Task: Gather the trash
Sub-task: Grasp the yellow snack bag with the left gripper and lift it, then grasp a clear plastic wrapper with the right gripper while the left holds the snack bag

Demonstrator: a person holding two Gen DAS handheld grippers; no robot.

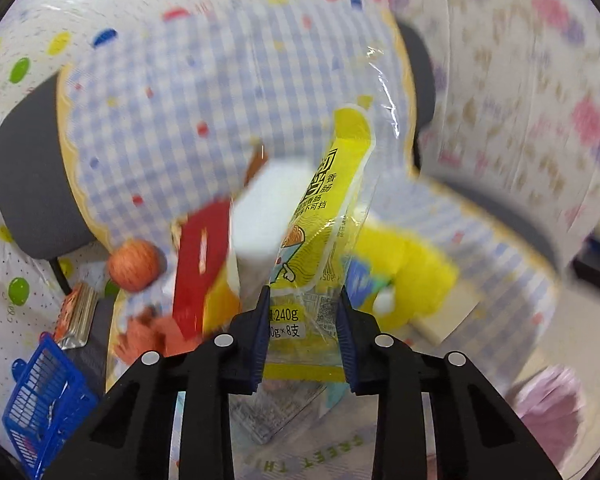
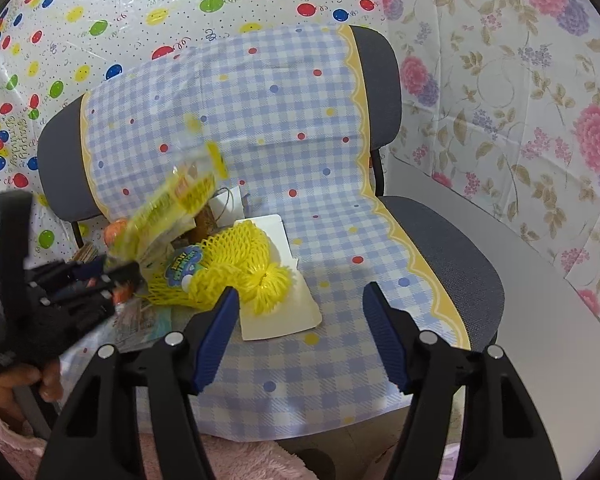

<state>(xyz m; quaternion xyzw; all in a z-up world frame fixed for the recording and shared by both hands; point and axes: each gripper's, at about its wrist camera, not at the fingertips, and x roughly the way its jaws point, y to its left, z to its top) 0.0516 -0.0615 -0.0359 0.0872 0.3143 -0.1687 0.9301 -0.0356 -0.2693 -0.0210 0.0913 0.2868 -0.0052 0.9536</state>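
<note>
The left gripper (image 1: pixel 303 316) is closed on a yellow sausage wrapper (image 1: pixel 324 216): its two blue pads press the lower part of the wrapper from both sides. The wrapper stands up and away from the jaws, so its long axis runs along the line in which the gripper points, and it is raised above the chair seat (image 2: pixel 340 240). In the right wrist view the same wrapper (image 2: pixel 172 208) is seen at the left side of the seat, above the pile of trash, with the left gripper (image 2: pixel 112 276) under it.

The right gripper (image 2: pixel 296 320) has its jaws apart and nothing is between them. It looks at the middle of the seat. The yellow foam net (image 2: pixel 244 264) lies just beyond its left finger, on a white card (image 2: pixel 284 312), so the right hand is the nearer one for that piece.

A blue basket (image 1: pixel 44 392) stands low beside the left edge of the seat; I judge it is where the wrapper should go, down and left from the left gripper.

The left wrist view is blurred. The white block (image 1: pixel 268 208) and the red piece (image 1: pixel 200 264) behind the wrapper I cannot identify. The basket is cut off by the picture edge.
</note>
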